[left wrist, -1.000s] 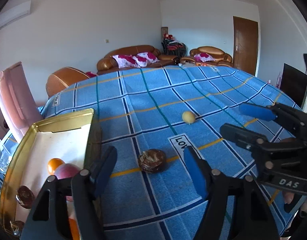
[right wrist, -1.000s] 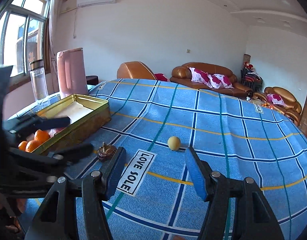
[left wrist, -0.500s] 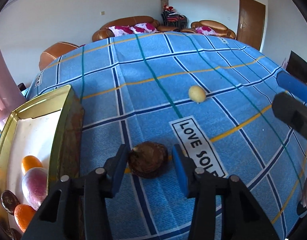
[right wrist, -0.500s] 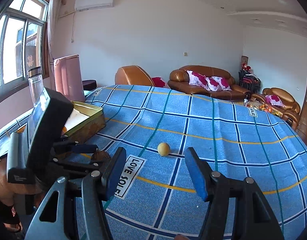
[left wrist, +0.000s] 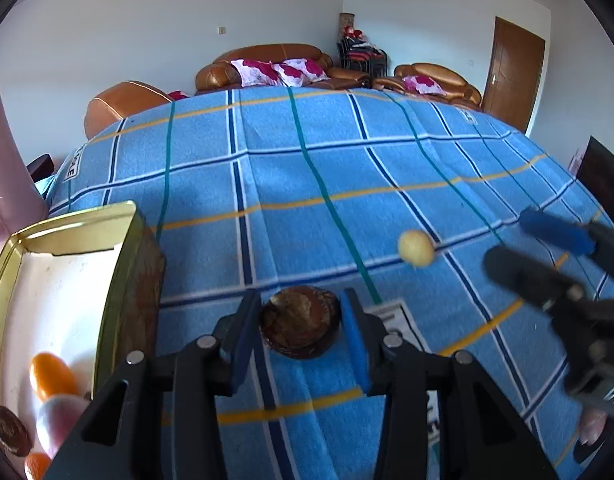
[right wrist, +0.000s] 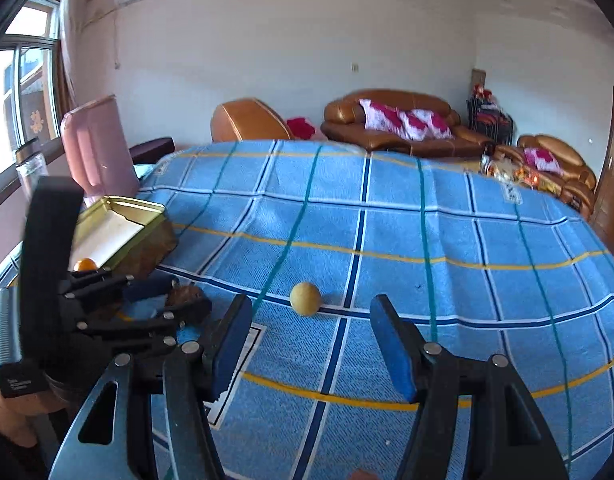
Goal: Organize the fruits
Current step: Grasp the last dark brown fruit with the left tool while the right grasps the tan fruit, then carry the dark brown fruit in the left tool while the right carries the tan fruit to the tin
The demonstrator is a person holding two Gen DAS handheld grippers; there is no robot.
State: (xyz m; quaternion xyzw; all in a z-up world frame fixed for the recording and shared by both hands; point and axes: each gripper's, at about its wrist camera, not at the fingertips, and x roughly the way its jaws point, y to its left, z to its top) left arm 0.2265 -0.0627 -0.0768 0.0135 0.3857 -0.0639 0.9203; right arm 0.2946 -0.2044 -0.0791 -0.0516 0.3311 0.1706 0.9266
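A gold tin [left wrist: 123, 240] at the left edge of the blue plaid tablecloth [left wrist: 307, 184] already held oranges [left wrist: 51, 374], a pink fruit and a dark one. Just right of it, the left gripper [left wrist: 301, 322] was clamped on a dark brown fruit [left wrist: 299, 326], its pads pressing both sides. Farther right, a small round yellow fruit [right wrist: 305, 298] lay loose straight ahead of the right gripper [right wrist: 311, 340], whose jaws stood open and empty; that hand looked nearer to it.

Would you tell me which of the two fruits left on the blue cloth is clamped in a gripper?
The dark brown fruit: the left gripper is shut on it, while the small yellow fruit lies free ahead of the open right gripper.
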